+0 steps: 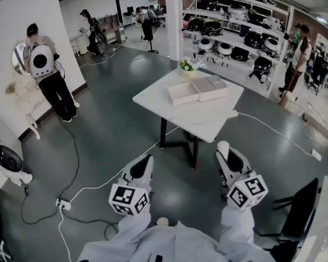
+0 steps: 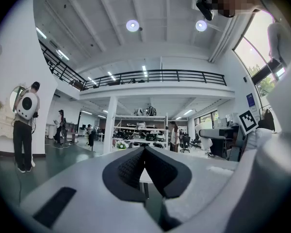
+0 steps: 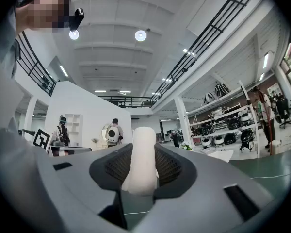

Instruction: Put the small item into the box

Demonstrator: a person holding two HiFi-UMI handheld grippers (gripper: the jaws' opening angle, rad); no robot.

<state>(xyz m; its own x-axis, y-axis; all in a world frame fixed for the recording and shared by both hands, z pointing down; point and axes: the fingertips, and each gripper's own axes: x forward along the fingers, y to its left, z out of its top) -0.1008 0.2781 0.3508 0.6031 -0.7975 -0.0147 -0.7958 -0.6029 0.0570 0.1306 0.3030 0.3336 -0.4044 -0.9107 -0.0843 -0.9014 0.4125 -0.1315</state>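
Observation:
An open white box [image 1: 198,90] lies on the white table [image 1: 208,121] ahead of me, its two shallow halves side by side. Both grippers hang low in front of my body, short of the table's near edge. My right gripper [image 1: 224,149] is shut on a small white rounded item [image 3: 143,147], which stands upright between the dark pads and pokes out past the tips [image 1: 223,144]. To its left, the left gripper [image 1: 144,162] is shut, its pads [image 2: 133,166] meeting in a point with nothing between them.
A small flower pot [image 1: 187,65] stands at the table's far corner. White cables and a power strip [image 1: 63,204] lie on the dark floor at left. A dark chair [image 1: 300,212] is at right. People stand at the back, by the wall [image 1: 46,75] and the shelves [image 1: 235,40].

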